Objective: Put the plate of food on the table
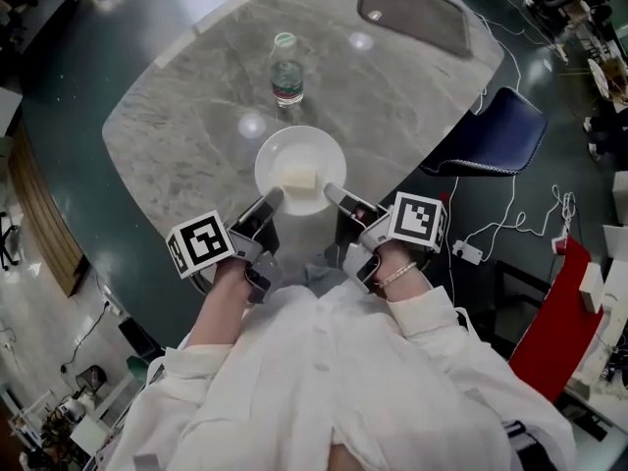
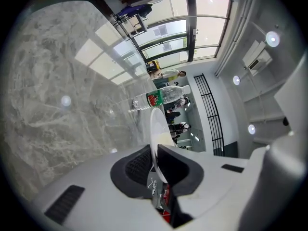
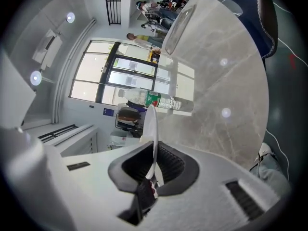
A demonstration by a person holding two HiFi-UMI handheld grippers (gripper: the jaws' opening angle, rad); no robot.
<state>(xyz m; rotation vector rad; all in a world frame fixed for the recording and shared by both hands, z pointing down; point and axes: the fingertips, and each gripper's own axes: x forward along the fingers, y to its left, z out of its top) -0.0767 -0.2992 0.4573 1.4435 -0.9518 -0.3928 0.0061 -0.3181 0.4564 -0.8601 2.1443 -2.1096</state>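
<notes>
A round white plate (image 1: 299,168) with a pale block of food (image 1: 299,178) on it is over the near part of the grey marble table (image 1: 177,126). My left gripper (image 1: 272,200) is shut on the plate's near-left rim, and my right gripper (image 1: 332,193) is shut on its near-right rim. In the left gripper view the plate (image 2: 156,129) shows edge-on between the dark pads, with the food (image 2: 165,138) just past them. The right gripper view shows the same thin rim (image 3: 151,129) clamped between its pads. Whether the plate touches the table cannot be told.
A clear water bottle (image 1: 287,70) with a green cap stands just beyond the plate. A dark tray (image 1: 412,13) lies at the table's far right end. A blue chair (image 1: 496,135) stands at the right edge, with cables on the floor.
</notes>
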